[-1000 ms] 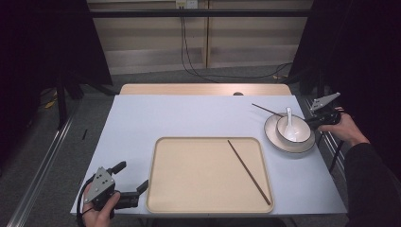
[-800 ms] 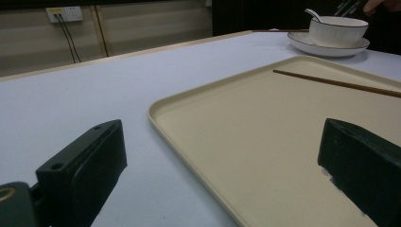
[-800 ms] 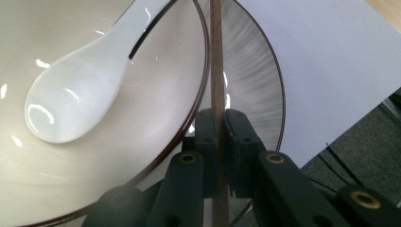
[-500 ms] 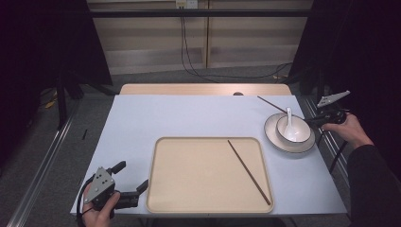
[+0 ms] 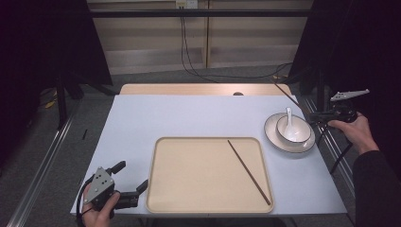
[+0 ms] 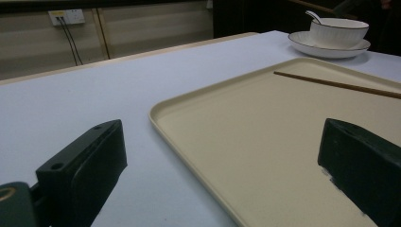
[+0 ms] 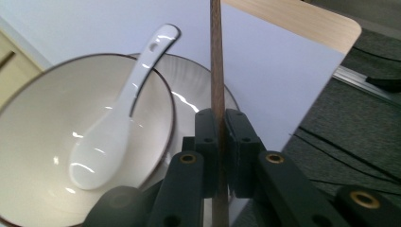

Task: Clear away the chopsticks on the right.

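With the right gripper (image 7: 220, 142) jaws clenched on the chopstick (image 7: 216, 61) lifted beside the bowl (image 7: 38, 142), carry it level to the tray (image 5: 208, 179) and lay it alongside its mate (image 5: 249, 171); left gripper (image 5: 127, 187) jaws rest released.

Right gripper (image 7: 220, 142): risen, drawn back off the plate (image 5: 272, 137).
Chopstick (image 7: 216, 66): lifted, clamped between the jaws, tip swung outward.
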`<state>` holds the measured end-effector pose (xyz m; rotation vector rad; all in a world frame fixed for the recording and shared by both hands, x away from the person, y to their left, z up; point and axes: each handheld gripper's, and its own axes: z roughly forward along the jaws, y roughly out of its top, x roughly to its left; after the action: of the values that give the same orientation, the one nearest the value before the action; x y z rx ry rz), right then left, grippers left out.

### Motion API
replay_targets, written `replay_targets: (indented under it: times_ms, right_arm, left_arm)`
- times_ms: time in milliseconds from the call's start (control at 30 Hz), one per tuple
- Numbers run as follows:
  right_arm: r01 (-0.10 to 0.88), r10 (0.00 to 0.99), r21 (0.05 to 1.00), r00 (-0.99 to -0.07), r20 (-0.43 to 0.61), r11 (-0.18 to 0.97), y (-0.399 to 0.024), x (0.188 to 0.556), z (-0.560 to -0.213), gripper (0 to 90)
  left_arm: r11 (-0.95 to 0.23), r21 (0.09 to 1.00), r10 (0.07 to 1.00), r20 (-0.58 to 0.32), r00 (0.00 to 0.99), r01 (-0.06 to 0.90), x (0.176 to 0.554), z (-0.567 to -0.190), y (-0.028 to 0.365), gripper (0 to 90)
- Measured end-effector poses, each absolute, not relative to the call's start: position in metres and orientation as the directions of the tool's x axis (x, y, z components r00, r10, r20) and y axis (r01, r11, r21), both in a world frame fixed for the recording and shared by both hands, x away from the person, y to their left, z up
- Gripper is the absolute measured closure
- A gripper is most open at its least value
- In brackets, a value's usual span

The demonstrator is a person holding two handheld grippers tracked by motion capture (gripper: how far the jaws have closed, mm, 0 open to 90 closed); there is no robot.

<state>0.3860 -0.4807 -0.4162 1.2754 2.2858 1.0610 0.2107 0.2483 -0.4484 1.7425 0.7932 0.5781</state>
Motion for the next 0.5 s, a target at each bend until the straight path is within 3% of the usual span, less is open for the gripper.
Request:
replay_targets:
  times_ms: [500]
  right_arm:
    - [0.594,0.861,0.79,-0.472,0.192,0.15,-0.462,0.341,-0.391,84.7]
  left_arm:
    - [-0.197,0.957,0.752,0.008,0.659,0.214,0.209,-0.447,0.248,2.0]
